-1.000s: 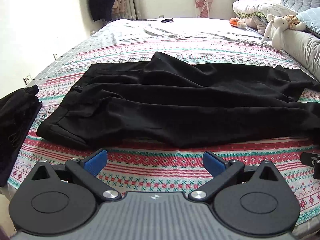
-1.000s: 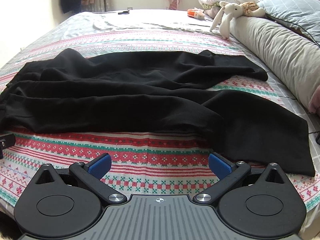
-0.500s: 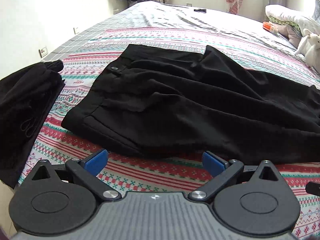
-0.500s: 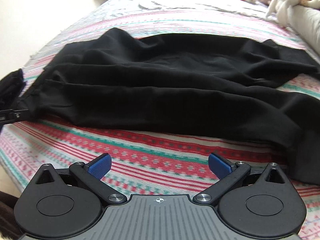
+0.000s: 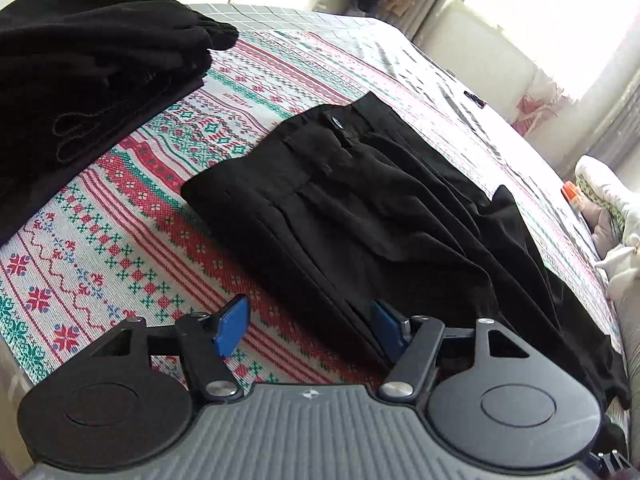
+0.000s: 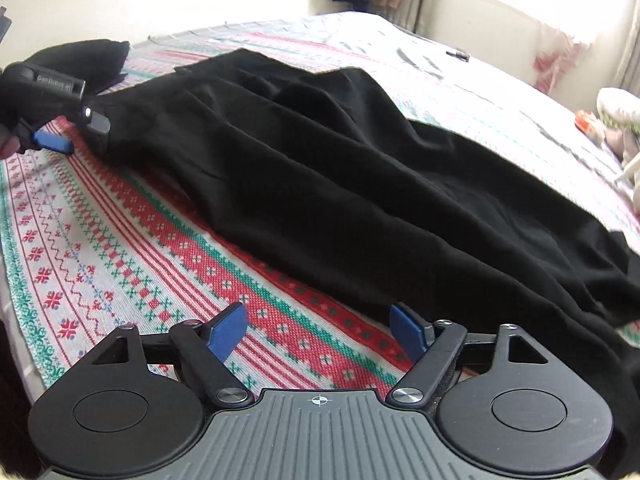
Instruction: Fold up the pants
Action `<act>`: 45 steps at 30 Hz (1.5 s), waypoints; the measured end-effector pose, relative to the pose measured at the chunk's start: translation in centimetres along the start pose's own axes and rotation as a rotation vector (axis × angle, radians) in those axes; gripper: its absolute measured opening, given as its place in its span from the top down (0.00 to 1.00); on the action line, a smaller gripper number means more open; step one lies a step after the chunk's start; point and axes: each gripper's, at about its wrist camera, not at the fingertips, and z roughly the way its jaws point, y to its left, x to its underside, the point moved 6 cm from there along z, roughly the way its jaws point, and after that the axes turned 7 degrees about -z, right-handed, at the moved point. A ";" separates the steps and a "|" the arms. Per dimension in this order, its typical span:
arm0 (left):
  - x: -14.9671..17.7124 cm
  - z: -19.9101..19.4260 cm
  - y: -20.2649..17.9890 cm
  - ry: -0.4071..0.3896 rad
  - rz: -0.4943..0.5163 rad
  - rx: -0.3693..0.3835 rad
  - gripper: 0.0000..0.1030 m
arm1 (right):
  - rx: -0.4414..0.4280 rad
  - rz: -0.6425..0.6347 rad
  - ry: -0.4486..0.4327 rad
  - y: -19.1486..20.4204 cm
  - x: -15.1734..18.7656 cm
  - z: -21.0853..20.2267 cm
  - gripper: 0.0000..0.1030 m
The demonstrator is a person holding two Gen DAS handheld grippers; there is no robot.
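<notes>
Black pants [image 5: 360, 208] lie spread on a patterned bedspread [image 5: 132, 232], waistband with button toward the left, legs running right. My left gripper [image 5: 310, 326] is open at the near edge of the pants by the waist end, its right pad at the fabric edge. My right gripper [image 6: 320, 330] is open just before the near edge of a pant leg [image 6: 360, 184], right pad close to the cloth. The left gripper [image 6: 74, 132] also shows in the right wrist view at the waist corner.
A stack of folded black clothes [image 5: 80, 80] lies at the left on the bed. A small dark object [image 5: 475, 99] lies far back. Pillows and a plush toy [image 5: 620, 248] sit at the right. The bed's edge runs near the left.
Both grippers have swung left and come lower and closer to the near edge of the pants. The left one has reached the waist end. Both stay open.
</notes>
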 end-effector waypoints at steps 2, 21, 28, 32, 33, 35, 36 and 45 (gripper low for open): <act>-0.5 0.1 0.3 -0.014 -0.039 0.037 0.29 | 0.001 -0.002 -0.005 0.1 -0.3 0.3 0.27; -4.0 -1.2 2.6 -0.196 -0.037 -0.136 0.83 | -0.093 -0.083 -0.016 3.5 -2.5 0.7 1.00; -5.4 -2.9 5.8 -0.222 -0.114 -0.187 0.83 | -0.272 -0.122 -0.003 7.5 -2.2 -2.4 1.00; -5.4 -4.2 6.6 -0.265 -0.127 -0.227 0.83 | -0.332 -0.108 0.014 9.0 -2.3 -2.8 1.00; -5.3 -4.4 6.7 -0.269 -0.124 -0.241 0.83 | -0.334 -0.110 0.013 9.3 -2.3 -2.8 1.00; -5.0 -4.2 6.9 -0.250 -0.113 -0.268 0.83 | -0.326 -0.117 0.019 9.7 -2.5 -2.5 1.00; -4.8 -3.7 7.0 -0.227 -0.099 -0.286 0.83 | -0.319 -0.120 0.024 9.7 -2.5 -2.3 1.00; -2.8 -4.9 5.2 -0.187 0.066 -0.282 0.37 | -0.252 -0.068 0.042 7.6 -2.2 -3.2 0.70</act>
